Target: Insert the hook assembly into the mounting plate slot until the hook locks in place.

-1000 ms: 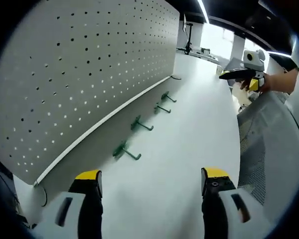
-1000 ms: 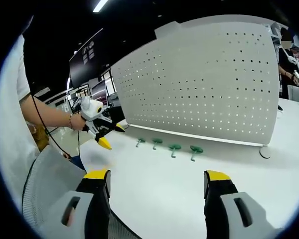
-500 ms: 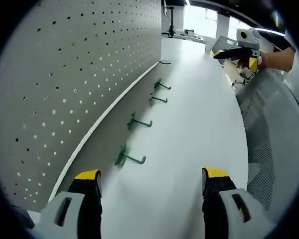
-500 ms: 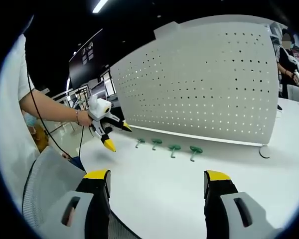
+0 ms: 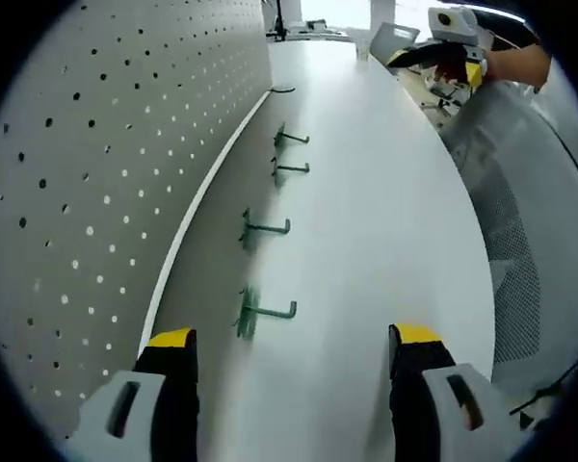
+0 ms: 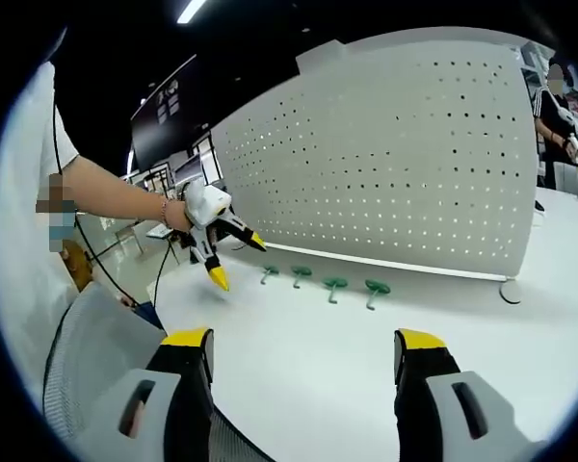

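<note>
The left gripper (image 6: 233, 258) hangs over the white table (image 5: 385, 250) with jaws spread and empty, nearer the row of hooks than a second ago; the right gripper (image 6: 303, 371) is likewise parted with nothing between its jaws. The upright pegboard (image 6: 385, 164) stands along the table's edge. Four green hooks (image 6: 333, 286) lie in a line just before it, none mounted.

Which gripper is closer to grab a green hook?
Probably the left gripper: its open jaws point at the nearest green hook lying on the white table beside the pegboard. The right gripper, also open and empty, sits further back.
</note>
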A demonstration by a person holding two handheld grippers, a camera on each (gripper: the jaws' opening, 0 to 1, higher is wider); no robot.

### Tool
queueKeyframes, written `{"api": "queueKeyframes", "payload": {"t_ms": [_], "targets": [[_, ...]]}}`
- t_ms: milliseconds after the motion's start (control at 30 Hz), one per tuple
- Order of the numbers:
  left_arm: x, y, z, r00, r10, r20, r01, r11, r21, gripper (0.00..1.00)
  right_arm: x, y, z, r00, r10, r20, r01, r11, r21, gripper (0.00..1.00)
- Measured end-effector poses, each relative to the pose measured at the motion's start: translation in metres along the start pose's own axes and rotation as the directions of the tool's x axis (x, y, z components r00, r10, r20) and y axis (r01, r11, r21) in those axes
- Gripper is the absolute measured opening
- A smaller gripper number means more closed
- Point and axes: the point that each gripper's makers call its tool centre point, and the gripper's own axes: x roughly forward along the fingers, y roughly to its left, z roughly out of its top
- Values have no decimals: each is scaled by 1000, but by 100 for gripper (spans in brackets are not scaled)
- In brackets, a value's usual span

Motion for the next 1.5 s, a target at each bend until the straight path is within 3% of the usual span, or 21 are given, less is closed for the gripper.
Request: {"api": "queueKeyframes", "payload": {"t_ms": [500, 1067, 1500], "targets": [[17, 5, -13, 988, -81, -134, 97, 988, 120, 81, 0, -1, -3, 1000, 0, -13, 0, 1000, 5, 73], [31, 9, -14, 979, -117, -164, 137, 983, 118, 79, 1, -2, -6, 1000, -5, -21, 5, 1000, 9, 73], [31, 13, -11, 984, -106, -145, 123, 985, 118, 76, 2, -1, -5, 1000, 4, -23, -3, 1000, 11, 72]]}}
